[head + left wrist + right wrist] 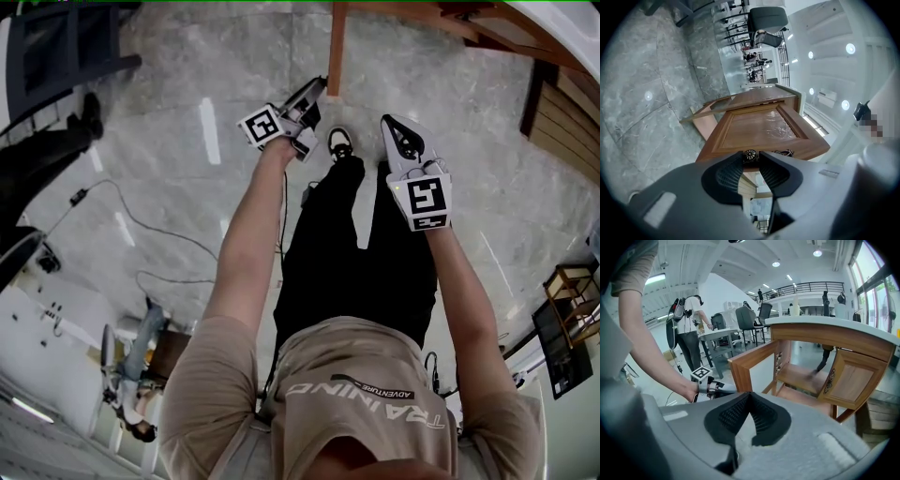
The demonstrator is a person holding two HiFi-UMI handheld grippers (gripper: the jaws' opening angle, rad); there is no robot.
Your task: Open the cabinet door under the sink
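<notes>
**A:** What have the left tongs (751, 160) got?

**B:** The knob (750, 155). It is a small round ornate one on the near edge of the door (759, 126). The jaws are nearly together, with a tip against each side of it. Nothing else is between them.

**A:** And where is the door?

**B:** It is swung out from the cabinet (825, 336). In the left gripper view its wood panel runs straight away from the jaws. In the head view it shows edge-on as a thin wood strip, with the tongs' tips at its lower end. The person's left arm (246, 234) is stretched out to it.

**A:** And the right tongs (749, 396)?

**B:** Their jaws are closed tip to tip, with nothing between them. They touch nothing. In the head view they are held over the person's right leg, above the grey floor (187, 94), pointing forward.

**A:** Are they near the cabinet?

**B:** No, they are well apart from it. The right gripper view looks across at the cabinet, with a pale counter (825, 320) on top and an open shelf inside. A second door (851, 378) stands ajar on its right side. The left tongs show low at the left of that view, beside the first door's edge.
</notes>
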